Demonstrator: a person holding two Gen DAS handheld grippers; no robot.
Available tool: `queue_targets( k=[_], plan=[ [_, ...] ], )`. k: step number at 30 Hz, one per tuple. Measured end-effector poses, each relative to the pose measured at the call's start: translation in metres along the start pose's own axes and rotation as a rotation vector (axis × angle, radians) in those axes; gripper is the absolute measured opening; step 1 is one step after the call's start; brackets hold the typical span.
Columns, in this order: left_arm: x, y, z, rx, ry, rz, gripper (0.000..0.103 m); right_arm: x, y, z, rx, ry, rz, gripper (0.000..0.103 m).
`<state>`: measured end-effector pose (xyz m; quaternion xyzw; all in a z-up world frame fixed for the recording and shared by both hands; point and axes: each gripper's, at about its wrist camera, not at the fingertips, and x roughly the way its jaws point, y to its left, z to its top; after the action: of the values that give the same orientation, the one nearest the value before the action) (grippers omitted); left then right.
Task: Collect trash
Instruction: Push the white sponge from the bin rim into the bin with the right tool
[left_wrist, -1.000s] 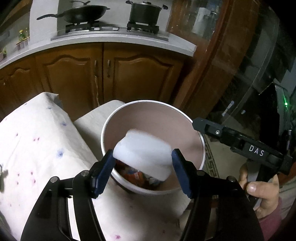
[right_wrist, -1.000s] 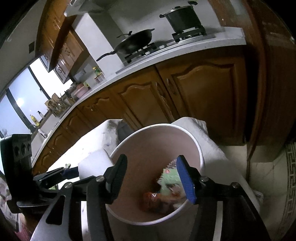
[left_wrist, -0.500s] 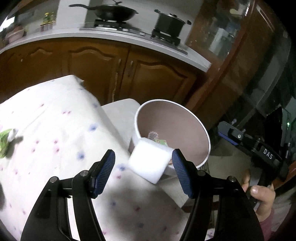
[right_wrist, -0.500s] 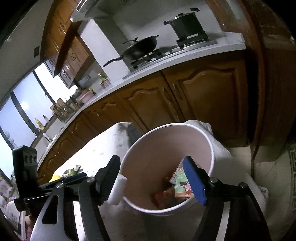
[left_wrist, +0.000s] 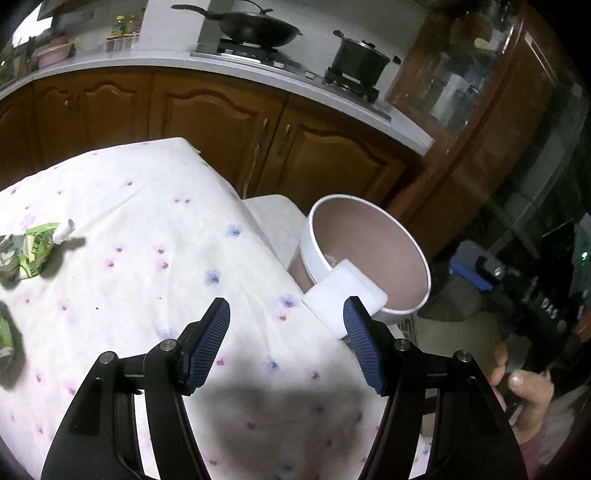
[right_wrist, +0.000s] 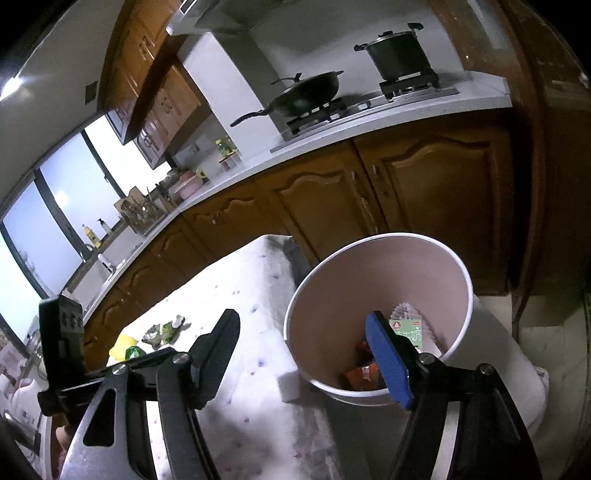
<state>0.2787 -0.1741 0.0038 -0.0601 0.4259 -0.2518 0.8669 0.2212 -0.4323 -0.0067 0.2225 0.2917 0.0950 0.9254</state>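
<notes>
A round white bin (left_wrist: 369, 258) with a pinkish inside stands beside the table's right edge; it shows in the right wrist view (right_wrist: 376, 314) with wrappers (right_wrist: 406, 332) at its bottom. A white foam block (left_wrist: 343, 295) lies at the table edge against the bin's rim, also in the right wrist view (right_wrist: 290, 386). My left gripper (left_wrist: 288, 343) is open and empty above the table, the block just past its right finger. My right gripper (right_wrist: 306, 354) is open and empty over the bin's near rim. A crumpled green wrapper (left_wrist: 29, 251) lies at the table's left.
The table has a white floral cloth (left_wrist: 147, 258). More green and yellow trash (right_wrist: 147, 339) lies on its far side. Wooden cabinets (left_wrist: 221, 122) and a counter with a wok (left_wrist: 255, 26) and pot (left_wrist: 358, 55) stand behind. A chair seat (left_wrist: 273, 218) is by the bin.
My left gripper let go of the white block and drew back left over the table. The block now rests at the table edge against the bin. The right gripper shifted slightly.
</notes>
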Motion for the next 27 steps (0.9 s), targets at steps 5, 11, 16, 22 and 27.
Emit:
queue_targets(
  k=[5,11,16,22,27],
  plan=[
    [0.010,-0.003,-0.004,0.003,0.023,-0.002,0.065,0.010,0.007,-0.007,-0.040,0.046,0.007,0.073],
    [0.009,0.002,-0.005,-0.002,0.020,0.027,0.065,0.049,0.016,-0.026,-0.111,0.156,0.018,0.063],
    [0.010,0.012,-0.010,-0.020,0.031,0.043,0.065,0.078,0.011,-0.033,-0.118,0.228,0.002,0.044],
    [0.009,0.016,-0.012,-0.032,0.036,0.042,0.065,0.069,0.016,-0.032,-0.149,0.207,0.018,0.021],
    [0.004,0.017,-0.013,-0.022,0.028,0.043,0.065,0.049,0.007,-0.015,-0.088,0.111,0.004,0.021]
  ],
)
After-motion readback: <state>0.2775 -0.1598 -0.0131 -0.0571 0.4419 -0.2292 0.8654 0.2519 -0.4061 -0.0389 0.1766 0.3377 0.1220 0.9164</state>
